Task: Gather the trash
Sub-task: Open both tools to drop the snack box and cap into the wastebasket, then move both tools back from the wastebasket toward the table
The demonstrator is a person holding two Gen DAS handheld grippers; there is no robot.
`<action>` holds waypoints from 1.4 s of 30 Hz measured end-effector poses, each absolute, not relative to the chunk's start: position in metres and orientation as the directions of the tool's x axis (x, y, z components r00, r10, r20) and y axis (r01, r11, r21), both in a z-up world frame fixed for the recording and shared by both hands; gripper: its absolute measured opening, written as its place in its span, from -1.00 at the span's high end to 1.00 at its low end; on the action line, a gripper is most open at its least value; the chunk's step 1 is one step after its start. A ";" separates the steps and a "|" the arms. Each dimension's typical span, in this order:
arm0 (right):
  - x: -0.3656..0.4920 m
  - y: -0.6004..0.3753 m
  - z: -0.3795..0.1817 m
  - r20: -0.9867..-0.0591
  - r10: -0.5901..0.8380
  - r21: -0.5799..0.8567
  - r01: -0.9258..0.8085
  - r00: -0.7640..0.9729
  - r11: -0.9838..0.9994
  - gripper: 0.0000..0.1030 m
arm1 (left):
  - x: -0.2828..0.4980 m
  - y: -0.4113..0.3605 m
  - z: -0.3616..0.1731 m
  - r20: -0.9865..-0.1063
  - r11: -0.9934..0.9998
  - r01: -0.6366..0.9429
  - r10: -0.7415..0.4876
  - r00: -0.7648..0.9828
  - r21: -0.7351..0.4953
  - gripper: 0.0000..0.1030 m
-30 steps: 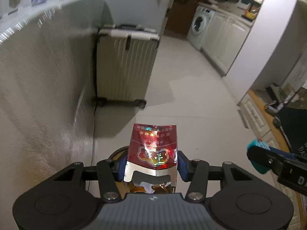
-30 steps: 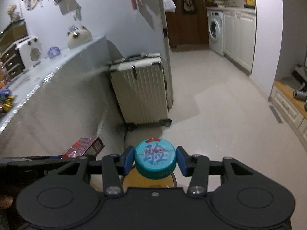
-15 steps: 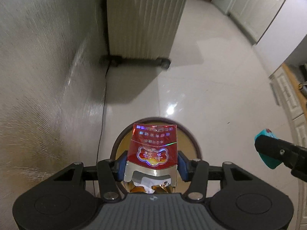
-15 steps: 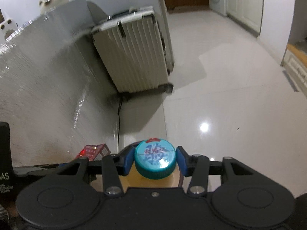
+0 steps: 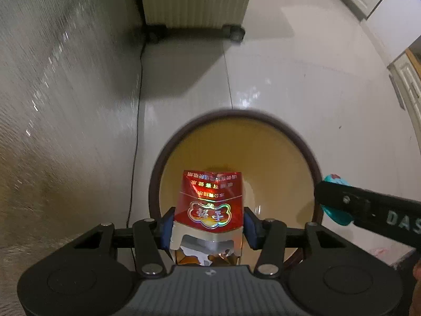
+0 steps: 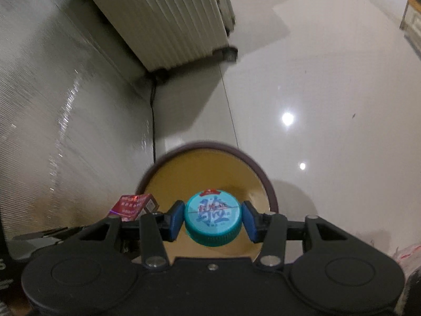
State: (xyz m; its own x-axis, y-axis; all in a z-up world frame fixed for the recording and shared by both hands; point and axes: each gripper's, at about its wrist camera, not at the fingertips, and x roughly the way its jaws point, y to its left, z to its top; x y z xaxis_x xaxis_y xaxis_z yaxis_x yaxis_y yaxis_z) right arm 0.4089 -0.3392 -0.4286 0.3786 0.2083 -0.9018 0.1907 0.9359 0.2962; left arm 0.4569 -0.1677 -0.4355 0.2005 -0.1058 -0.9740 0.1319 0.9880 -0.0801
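My left gripper (image 5: 208,226) is shut on a shiny red cigarette pack (image 5: 210,200), held upright between the blue pads. It hangs over a round bin (image 5: 236,112) with a dark brown rim and a tan inside. My right gripper (image 6: 213,220) is shut on the neck of a bottle, its teal cap (image 6: 213,217) facing the camera over the same bin (image 6: 208,146). In the left wrist view that cap (image 5: 332,180) shows at the bin's right rim. The red pack (image 6: 131,206) appears left of the cap in the right wrist view. The bottle's body is hidden.
A ribbed cream suitcase (image 5: 194,0) on wheels stands on the floor beyond the bin. A silvery textured panel (image 5: 52,105) runs along the left, with a black cable (image 5: 135,131) at its foot. Glossy white tiles (image 6: 315,92) spread to the right. White cabinets (image 5: 406,84) sit at far right.
Both grippers have sunk and tipped downward toward the floor. The bin has come into view below them and grown large. Both still hold their items.
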 end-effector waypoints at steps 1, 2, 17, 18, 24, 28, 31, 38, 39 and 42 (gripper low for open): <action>0.410 -0.338 -0.437 -0.909 0.207 0.291 0.194 0.363 0.937 0.07 | 0.457 -0.167 -0.441 -0.976 0.988 0.133 -0.103 0.189 -0.079 -0.01; 0.412 -0.337 -0.445 -0.915 0.204 0.285 0.199 0.348 0.938 0.07 | 0.457 -0.168 -0.446 -0.979 0.988 0.137 -0.094 0.182 -0.070 -0.01; 0.416 -0.338 -0.496 -0.936 0.222 0.302 0.302 0.273 0.904 0.00 | 0.462 -0.171 -0.469 -0.985 0.989 0.143 -0.070 0.160 -0.047 -0.48; 0.416 -0.337 -0.496 -0.935 0.225 0.305 0.301 0.273 0.903 -0.13 | 0.465 -0.170 -0.472 -0.985 0.989 0.142 -0.070 0.159 -0.047 -0.48; 0.411 -0.341 -0.490 -0.936 0.217 0.297 0.289 0.278 0.910 -0.17 | 0.461 -0.168 -0.470 -0.986 0.989 0.144 -0.061 0.154 -0.039 -0.50; 0.408 -0.342 -0.484 -0.937 0.214 0.289 0.269 0.275 0.919 -0.19 | 0.457 -0.166 -0.464 -0.986 0.990 0.139 -0.056 0.156 -0.034 -0.51; 0.405 -0.345 -0.477 -0.938 0.208 0.281 0.255 0.276 0.925 -0.21 | 0.454 -0.163 -0.459 -0.986 0.990 0.134 -0.053 0.159 -0.032 -0.53; 0.396 -0.345 -0.461 -0.936 0.207 0.272 0.213 0.283 0.939 -0.31 | 0.446 -0.153 -0.438 -0.984 0.995 0.098 -0.039 0.176 -0.022 -0.63; 0.394 -0.344 -0.459 -0.936 0.208 0.271 0.205 0.285 0.940 -0.34 | 0.444 -0.151 -0.436 -0.983 0.996 0.091 -0.037 0.179 -0.021 -0.65; 0.389 -0.342 -0.451 -0.935 0.200 0.261 0.188 0.292 0.947 -0.44 | 0.439 -0.144 -0.425 -0.981 0.997 0.074 -0.017 0.194 -0.003 -0.74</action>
State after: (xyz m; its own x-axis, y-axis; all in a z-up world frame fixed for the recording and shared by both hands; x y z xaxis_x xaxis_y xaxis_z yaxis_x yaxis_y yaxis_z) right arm 0.3886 -0.3419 -0.4511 0.2917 0.1998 -0.9354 0.1880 0.9469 0.2609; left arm 0.4391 -0.1444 -0.4252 0.1945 -0.0174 -0.9808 0.0739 0.9973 -0.0030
